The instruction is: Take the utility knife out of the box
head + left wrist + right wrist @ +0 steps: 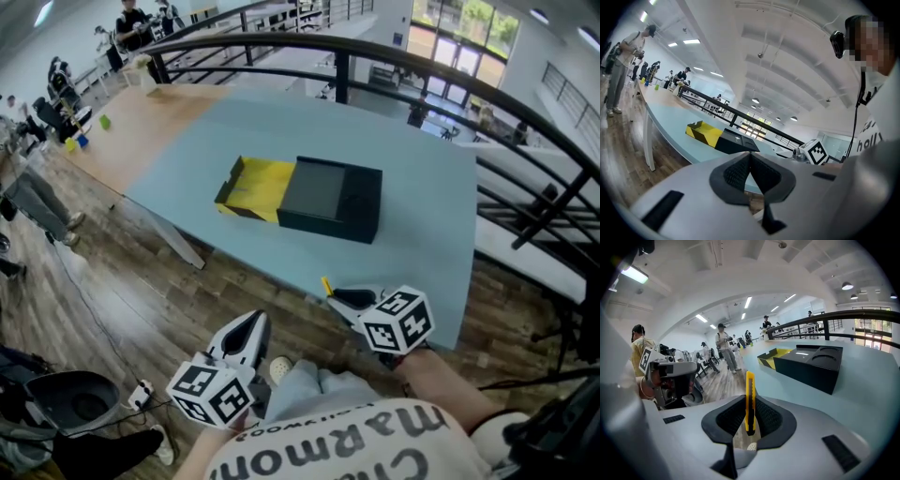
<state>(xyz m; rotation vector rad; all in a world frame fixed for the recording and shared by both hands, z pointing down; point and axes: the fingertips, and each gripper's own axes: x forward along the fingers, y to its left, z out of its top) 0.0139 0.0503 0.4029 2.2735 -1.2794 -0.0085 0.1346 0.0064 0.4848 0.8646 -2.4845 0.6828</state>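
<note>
A person is standing at the near edge of a pale blue desk [412, 253], holding a claw in each hand. The right claw [337, 295] is clamping a yellow utility knife [326, 284]. In the right gripper view the knife [749, 401] is standing on edge between the two dark pads, its upper end poking out past the jaw tips. Seen from the head view, that end is reaching just over the desk's near edge.

The knife is well apart from the box [328, 199], which is lying around the middle of the desk. The box is black, with moulded hollows in its top. A yellow tray [258, 186] is sticking out of the end of the box that faces the desk's left edge.

The left claw [246, 337] is hovering off the desk, over the wooden floor [141, 300] in front of the near edge. In the left gripper view its jaws are meeting at the tips, gripping nothing [750, 171].
</note>
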